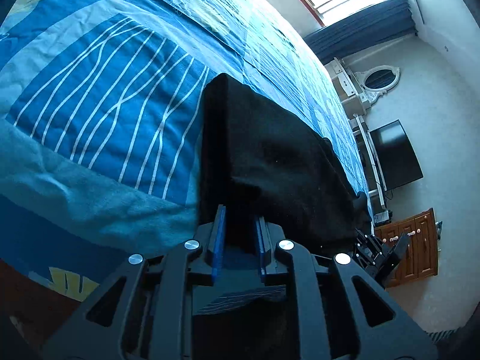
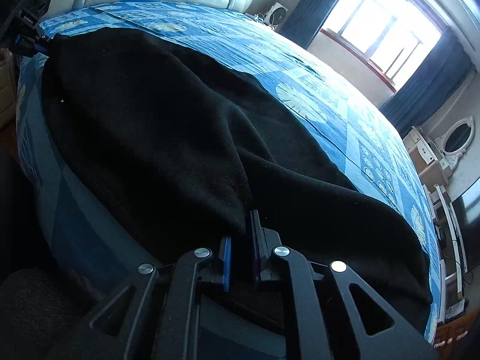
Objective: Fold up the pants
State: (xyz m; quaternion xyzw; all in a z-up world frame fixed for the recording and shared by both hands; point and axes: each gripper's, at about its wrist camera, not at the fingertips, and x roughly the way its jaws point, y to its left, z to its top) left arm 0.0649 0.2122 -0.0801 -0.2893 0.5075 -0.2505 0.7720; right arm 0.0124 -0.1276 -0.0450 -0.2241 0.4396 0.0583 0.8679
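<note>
Lengthwise, pants (image 2: 180,138) run along bed (image 2: 330,111) edge between left tool (image 1: 240,220) and right tool (image 2: 240,229), both unclenched.

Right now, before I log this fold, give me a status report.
Left gripper and right gripper: jaws slightly apart, black pants between them, grip unclear. Pants draped on blue bedspread. Nothing in the way.

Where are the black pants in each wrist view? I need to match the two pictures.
Left wrist: black pants centre-right, running up from the left gripper.
Right wrist: pants fill the centre, above the right gripper.
Shared landmark: oval white-framed mirror, at right.
</note>
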